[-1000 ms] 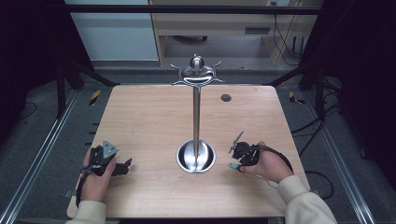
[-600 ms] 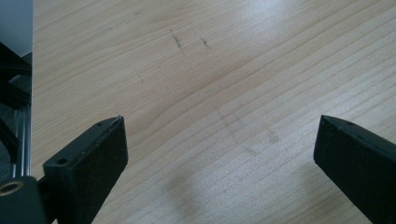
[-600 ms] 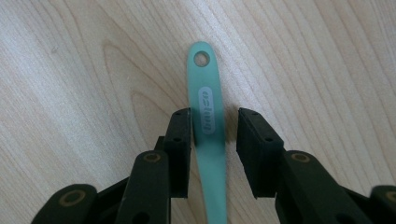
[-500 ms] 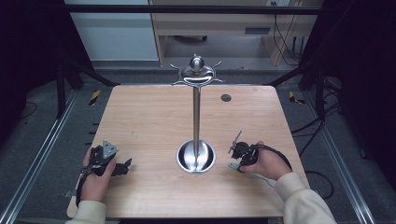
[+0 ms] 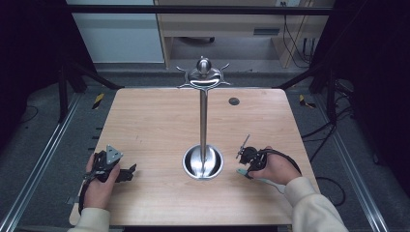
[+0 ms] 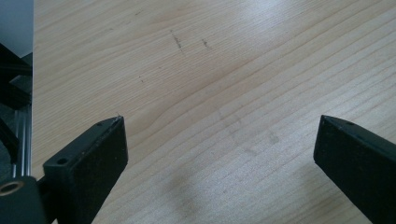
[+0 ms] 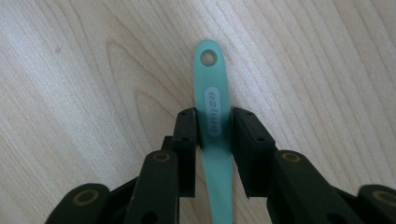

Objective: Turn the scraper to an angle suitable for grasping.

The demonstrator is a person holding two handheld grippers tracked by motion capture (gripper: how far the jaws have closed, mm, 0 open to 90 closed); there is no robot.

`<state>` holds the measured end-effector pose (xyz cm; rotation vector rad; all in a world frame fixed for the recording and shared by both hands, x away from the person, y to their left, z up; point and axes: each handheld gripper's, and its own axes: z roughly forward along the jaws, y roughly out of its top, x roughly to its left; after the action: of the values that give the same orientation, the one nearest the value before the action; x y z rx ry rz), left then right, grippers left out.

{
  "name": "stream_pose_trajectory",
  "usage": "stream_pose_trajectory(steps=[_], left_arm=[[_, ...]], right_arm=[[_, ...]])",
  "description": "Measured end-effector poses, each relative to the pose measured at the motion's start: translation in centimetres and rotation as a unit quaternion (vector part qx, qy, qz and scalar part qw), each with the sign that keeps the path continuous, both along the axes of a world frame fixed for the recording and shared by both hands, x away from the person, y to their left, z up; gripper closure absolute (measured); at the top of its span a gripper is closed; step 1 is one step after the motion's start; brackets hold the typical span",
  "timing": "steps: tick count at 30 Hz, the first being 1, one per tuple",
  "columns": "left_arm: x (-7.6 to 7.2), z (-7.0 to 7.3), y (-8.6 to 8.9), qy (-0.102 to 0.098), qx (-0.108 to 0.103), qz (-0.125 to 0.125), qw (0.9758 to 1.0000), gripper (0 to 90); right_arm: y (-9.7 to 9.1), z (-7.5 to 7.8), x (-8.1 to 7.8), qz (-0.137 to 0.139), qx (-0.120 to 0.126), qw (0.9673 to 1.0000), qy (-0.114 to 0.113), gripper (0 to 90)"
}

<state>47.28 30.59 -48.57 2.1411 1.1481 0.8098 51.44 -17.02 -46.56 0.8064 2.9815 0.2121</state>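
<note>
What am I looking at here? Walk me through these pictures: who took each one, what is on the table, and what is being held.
No robot here: a person sits at a wooden table with a hand-held gripper in each hand, a tool with two black jaws.

The high view looks down from above. The left hand-held gripper is at the left, the right hand-held gripper at the right. Between them stands a shiny metal stand with a round base and hooks on top. A small dark disc lies near the far edge.

The other two pictures come from a camera riding on each tool. In the left gripper view the jaws stand wide apart over bare wood. In the right gripper view the jaws have just been closing and now press both sides of a flat green handle with a hole at its end, lying on the table.
</note>
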Motion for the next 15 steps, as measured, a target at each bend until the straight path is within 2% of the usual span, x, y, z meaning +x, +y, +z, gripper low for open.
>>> stream_pose_trajectory(steps=[8, 14, 15], left_arm=[[-0.01, 0.01, 0.01, 0.000, 0.000, 0.000, 1.0000, 2.8], [0.00, -0.01, 0.02, 0.001, 0.000, 0.000, 1.0000, 2.8], [0.00, -0.01, 0.02, 0.001, 0.000, 0.000, 1.0000, 2.8]], right_arm=[[0.11, 0.01, -0.15, 0.001, -0.001, 1.0000, -0.005, 74.0], [-0.13, 0.14, -0.23, -0.003, 0.008, 0.9999, -0.015, 74.3], [-0.22, 0.38, -0.24, -0.005, 0.016, 0.9997, -0.018, 74.4]])
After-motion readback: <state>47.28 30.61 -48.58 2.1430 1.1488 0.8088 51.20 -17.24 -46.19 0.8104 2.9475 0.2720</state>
